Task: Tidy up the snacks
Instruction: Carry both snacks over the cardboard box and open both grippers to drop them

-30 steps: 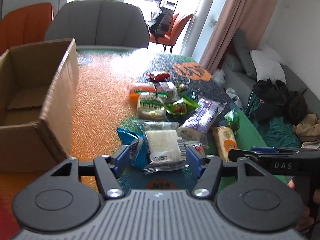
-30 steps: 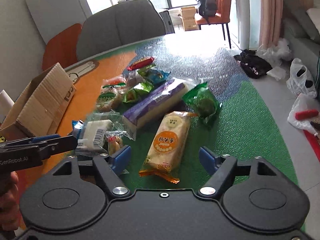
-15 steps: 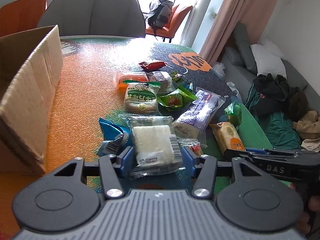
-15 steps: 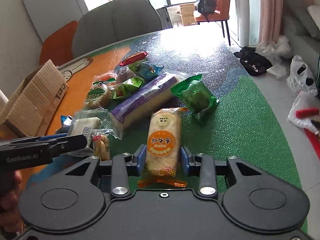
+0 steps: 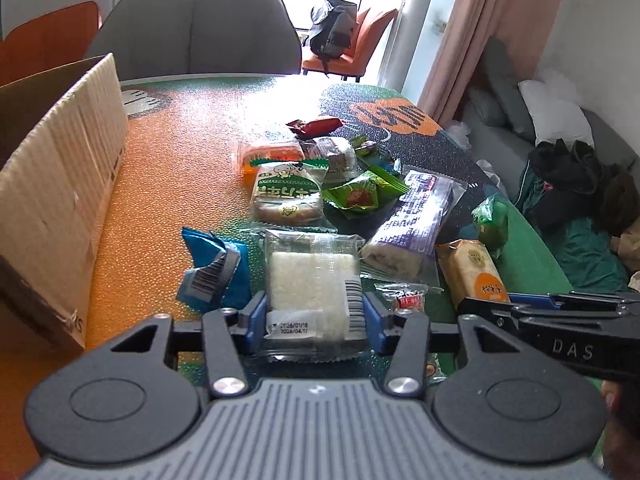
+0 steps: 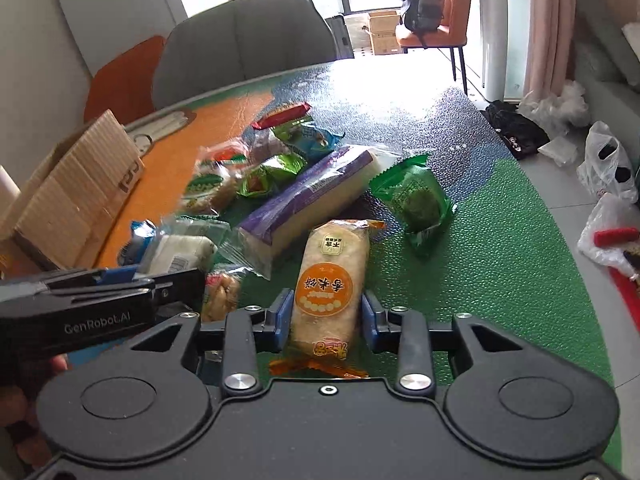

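Note:
A clear pack with a white cake (image 5: 312, 280) lies on the table between the jaws of my left gripper (image 5: 314, 320). The jaws are closing and the blue pads touch the wrapper's sides. My right gripper (image 6: 326, 320) is shut on the near end of a long pack with an orange label (image 6: 332, 276), which rests on the green part of the table. The two grippers sit side by side, and each one's tip shows in the other's view. An open cardboard box (image 5: 60, 200) stands to the left.
Several more snacks lie in a heap beyond: a purple roll pack (image 6: 304, 196), green packs (image 6: 416, 200), a blue bag (image 5: 212, 268), a red bar (image 5: 316, 126). A grey chair (image 5: 196, 32) stands behind the table. The table's edge (image 6: 552, 248) runs at the right, with the floor and bags beyond.
The right gripper went from wide open to shut on the orange-label pack. The left gripper came forward and down over the white cake pack, and its jaws narrowed onto it.

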A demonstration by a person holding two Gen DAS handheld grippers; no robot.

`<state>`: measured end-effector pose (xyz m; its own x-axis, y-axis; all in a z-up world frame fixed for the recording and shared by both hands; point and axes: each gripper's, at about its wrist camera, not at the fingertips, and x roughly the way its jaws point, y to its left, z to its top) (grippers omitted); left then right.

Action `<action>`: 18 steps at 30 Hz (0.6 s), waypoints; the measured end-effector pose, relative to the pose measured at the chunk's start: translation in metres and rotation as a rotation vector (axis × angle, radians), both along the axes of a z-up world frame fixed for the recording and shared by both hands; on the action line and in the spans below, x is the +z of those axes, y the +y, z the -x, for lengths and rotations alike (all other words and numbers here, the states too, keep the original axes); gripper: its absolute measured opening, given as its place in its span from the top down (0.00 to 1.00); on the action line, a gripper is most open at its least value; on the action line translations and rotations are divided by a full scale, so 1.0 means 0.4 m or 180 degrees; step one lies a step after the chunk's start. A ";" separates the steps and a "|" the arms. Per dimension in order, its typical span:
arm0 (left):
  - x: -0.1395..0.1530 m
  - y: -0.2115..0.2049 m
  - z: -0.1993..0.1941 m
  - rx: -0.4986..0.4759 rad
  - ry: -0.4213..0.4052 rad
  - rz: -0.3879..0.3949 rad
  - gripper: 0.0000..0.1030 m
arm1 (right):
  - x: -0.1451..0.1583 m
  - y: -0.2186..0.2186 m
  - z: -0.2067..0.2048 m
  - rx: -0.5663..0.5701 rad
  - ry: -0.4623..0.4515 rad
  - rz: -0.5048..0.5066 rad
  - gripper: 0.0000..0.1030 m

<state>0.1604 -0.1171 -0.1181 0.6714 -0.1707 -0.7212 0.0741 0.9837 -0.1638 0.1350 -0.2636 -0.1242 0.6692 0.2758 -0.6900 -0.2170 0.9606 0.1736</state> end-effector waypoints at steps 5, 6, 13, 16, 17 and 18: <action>0.021 0.014 0.019 -0.0019 -0.0073 0.0015 0.56 | 0.028 0.003 0.015 0.0052 -0.0091 -0.0090 0.67; 0.028 0.020 0.022 -0.0013 -0.0095 0.0041 0.56 | 0.035 0.005 0.017 0.0057 -0.0118 -0.0100 0.67; 0.102 0.056 0.057 0.0020 -0.0314 0.0098 0.56 | 0.090 0.021 0.031 0.0066 -0.0311 -0.0173 0.68; 0.129 0.071 0.070 0.0045 -0.0391 0.0100 0.56 | 0.111 0.032 0.037 0.0093 -0.0374 -0.0205 0.68; 0.137 0.077 0.074 0.0056 -0.0410 0.0101 0.56 | 0.116 0.035 0.038 0.0103 -0.0388 -0.0212 0.68; 0.145 0.082 0.077 0.0068 -0.0429 0.0100 0.56 | 0.121 0.039 0.038 0.0113 -0.0396 -0.0224 0.68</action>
